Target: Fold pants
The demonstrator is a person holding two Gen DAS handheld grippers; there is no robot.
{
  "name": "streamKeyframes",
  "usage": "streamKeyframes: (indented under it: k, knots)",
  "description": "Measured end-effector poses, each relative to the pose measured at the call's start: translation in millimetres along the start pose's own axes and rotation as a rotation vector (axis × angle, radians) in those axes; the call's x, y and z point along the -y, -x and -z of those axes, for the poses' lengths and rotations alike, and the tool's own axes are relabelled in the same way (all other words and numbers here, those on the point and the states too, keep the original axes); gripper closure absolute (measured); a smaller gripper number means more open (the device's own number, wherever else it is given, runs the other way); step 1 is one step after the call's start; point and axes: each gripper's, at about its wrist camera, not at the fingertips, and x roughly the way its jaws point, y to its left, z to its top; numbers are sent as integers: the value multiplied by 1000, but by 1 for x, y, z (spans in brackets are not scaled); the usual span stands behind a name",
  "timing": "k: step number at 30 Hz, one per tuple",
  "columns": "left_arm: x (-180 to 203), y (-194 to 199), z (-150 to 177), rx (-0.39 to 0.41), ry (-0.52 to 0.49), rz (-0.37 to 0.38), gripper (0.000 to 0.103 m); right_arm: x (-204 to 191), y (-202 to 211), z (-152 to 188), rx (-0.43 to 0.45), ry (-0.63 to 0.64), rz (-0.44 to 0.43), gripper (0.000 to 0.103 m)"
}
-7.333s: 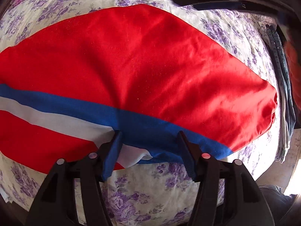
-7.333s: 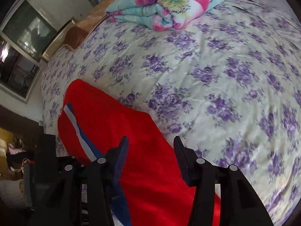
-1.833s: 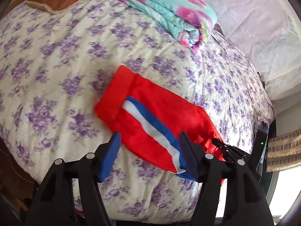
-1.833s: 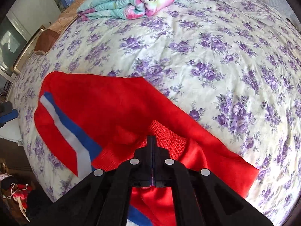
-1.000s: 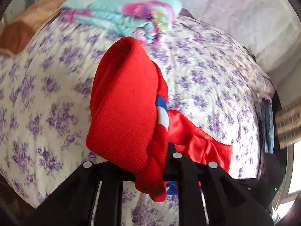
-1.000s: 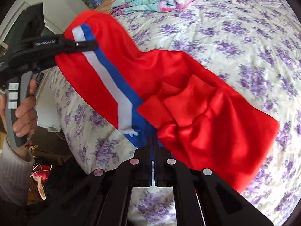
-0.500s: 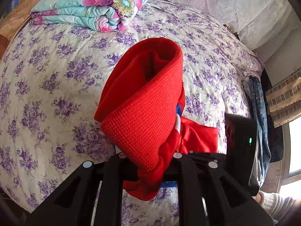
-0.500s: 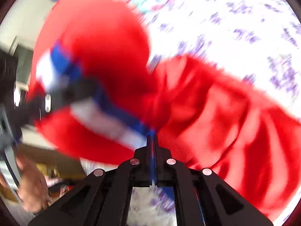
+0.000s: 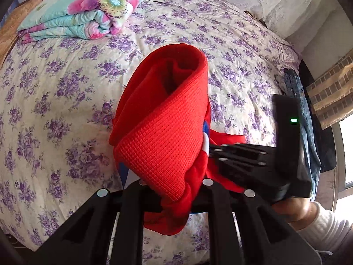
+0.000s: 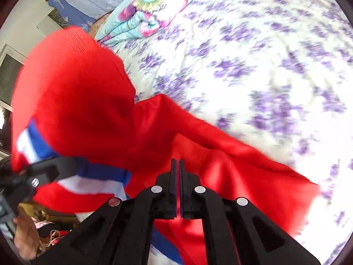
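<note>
The left hand-held gripper [image 9: 174,190] is clamped tight on a thick bunch of the red pants [image 9: 163,137], the ribbed waistband end standing up out of its jaws in a loose roll with a hollow at the top. Just to its right, the right hand-held gripper [image 10: 176,190] has its fingers pressed together, a thin fold of the same red cloth pinched between them. Seen from the left wrist, that second tool [image 9: 249,161] sits touching the pants, a green light [image 9: 293,120] glowing on its black body and a hand in a white sleeve [image 9: 324,225] below it.

The pants hang between the two tools, a blue and white stripe [image 10: 92,176] running along the side; the far part trails down onto the bed [image 9: 55,101], which has a cream sheet with purple flowers. A folded floral quilt [image 9: 88,11] lies at the head end, and some denim clothing [image 9: 302,101] hangs off the far right edge.
</note>
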Motion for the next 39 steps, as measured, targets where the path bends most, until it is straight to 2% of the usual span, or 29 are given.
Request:
streamKeyframes:
  k: [2, 5, 8, 10, 12, 13, 14, 15, 17, 19, 21, 23, 24, 26, 28, 29, 32, 34, 35, 36, 38, 39]
  knots:
    - [16, -10, 5, -27, -40, 32, 91, 22, 44, 19, 39, 15, 114, 100]
    - [55, -33, 18, -80, -153, 41, 91, 50, 98, 51, 82, -19, 220, 98]
    - [93, -67, 35, -127, -268, 32, 89, 80, 127, 78, 109, -88, 313, 98]
    - [112, -101, 50, -181, -337, -1, 83, 101, 130, 91, 118, -142, 316, 98]
    - [125, -125, 63, -225, -391, -41, 72, 109, 113, 94, 104, -197, 280, 98]
    - [132, -124, 68, -215, -429, -57, 67, 105, 107, 92, 103, -209, 260, 98]
    - [139, -119, 70, -216, -458, -40, 51, 100, 103, 89, 106, -201, 251, 98]
    - [144, -109, 72, -220, -465, 14, 32, 93, 106, 87, 114, -178, 254, 98]
    - [150, -88, 75, -203, -467, 83, 18, 75, 110, 81, 142, -124, 270, 98]
    - [148, -67, 74, -178, -453, 124, 18, 63, 116, 72, 164, -85, 262, 98]
    - [134, -46, 66, -122, -392, 137, 18, 53, 120, 61, 180, -55, 234, 98]
    - [110, -31, 55, -64, -318, 91, 18, 48, 117, 52, 172, -35, 205, 98]
    - [95, -30, 51, -58, -278, 64, 18, 47, 114, 49, 162, -34, 190, 98]
    - [63, -33, 42, -62, -175, 36, 18, 44, 106, 45, 143, -37, 118, 98]
    - [33, -40, 36, -78, -70, 57, 19, 38, 93, 47, 94, -17, 69, 98]
    - [21, -44, 37, -82, -39, 63, 19, 37, 81, 49, 51, -1, 83, 98]
    - [3, -76, 45, -141, -10, 3, 19, 54, 39, 65, -69, 3, 175, 102]
    - [-7, -101, 56, -193, 3, -34, 19, 63, 34, 66, -81, -42, 164, 103]
    - [-8, -102, 59, -183, -4, -41, 18, 60, 36, 59, -110, -44, 159, 102]
    - [-6, -98, 59, -177, -12, -45, 19, 53, 40, 48, -131, -19, 174, 98]
    - [-1, -86, 57, -167, -26, -36, 20, 30, 54, 25, -83, 69, 185, 93]
    - [2, -75, 58, -148, -32, -30, 20, 16, 59, 12, -51, 118, 180, 75]
